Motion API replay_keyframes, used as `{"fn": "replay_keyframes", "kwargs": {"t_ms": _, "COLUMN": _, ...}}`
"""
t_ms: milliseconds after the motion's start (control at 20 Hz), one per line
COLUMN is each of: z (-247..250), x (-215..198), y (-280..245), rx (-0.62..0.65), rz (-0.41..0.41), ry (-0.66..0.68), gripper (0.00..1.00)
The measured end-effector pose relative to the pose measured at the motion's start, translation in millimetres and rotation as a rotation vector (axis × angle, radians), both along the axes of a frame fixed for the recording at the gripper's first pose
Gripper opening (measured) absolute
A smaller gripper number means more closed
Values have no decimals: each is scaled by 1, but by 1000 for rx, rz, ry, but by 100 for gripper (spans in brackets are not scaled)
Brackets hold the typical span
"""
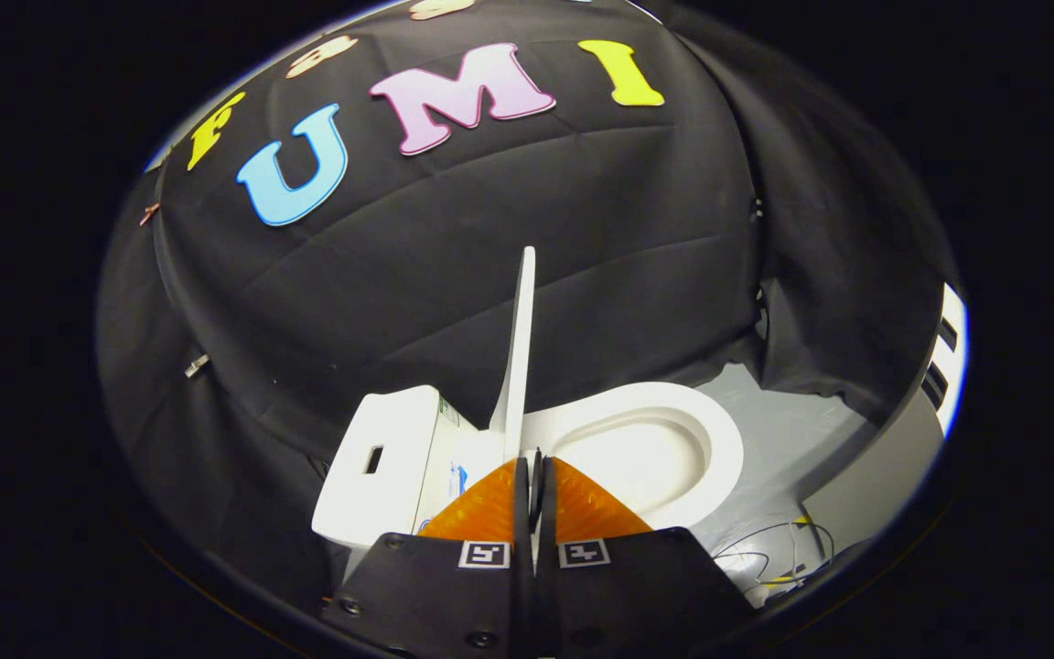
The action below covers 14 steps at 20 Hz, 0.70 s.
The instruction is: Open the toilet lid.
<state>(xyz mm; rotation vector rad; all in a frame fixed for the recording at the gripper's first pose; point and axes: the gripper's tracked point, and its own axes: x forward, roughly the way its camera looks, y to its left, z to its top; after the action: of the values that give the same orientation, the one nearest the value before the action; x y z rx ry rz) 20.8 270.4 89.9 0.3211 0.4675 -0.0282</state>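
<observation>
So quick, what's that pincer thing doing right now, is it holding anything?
Gripper: closed, its two fingers pressed on the lower edge of the toilet lid, which stands raised and edge-on above the seat.

The lid (518, 348) is white, seen edge-on. The seat (719, 448) is white, its bowl (646, 467) a creamier off-white. The tank (371, 458) is white, with a small blue mark on its side. The floor (792, 430) is pale grey, with white and yellow cables (788, 549) on it. The gripper (534, 476) carries two black-and-white square markers (483, 554).
</observation>
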Motion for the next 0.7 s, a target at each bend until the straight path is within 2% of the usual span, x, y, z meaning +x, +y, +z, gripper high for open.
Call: {"fn": "replay_keyframes", "kwargs": {"t_ms": 700, "z": 28, "x": -12, "y": 96, "rx": -255, "rz": -18, "ry": -47, "gripper": 5}}
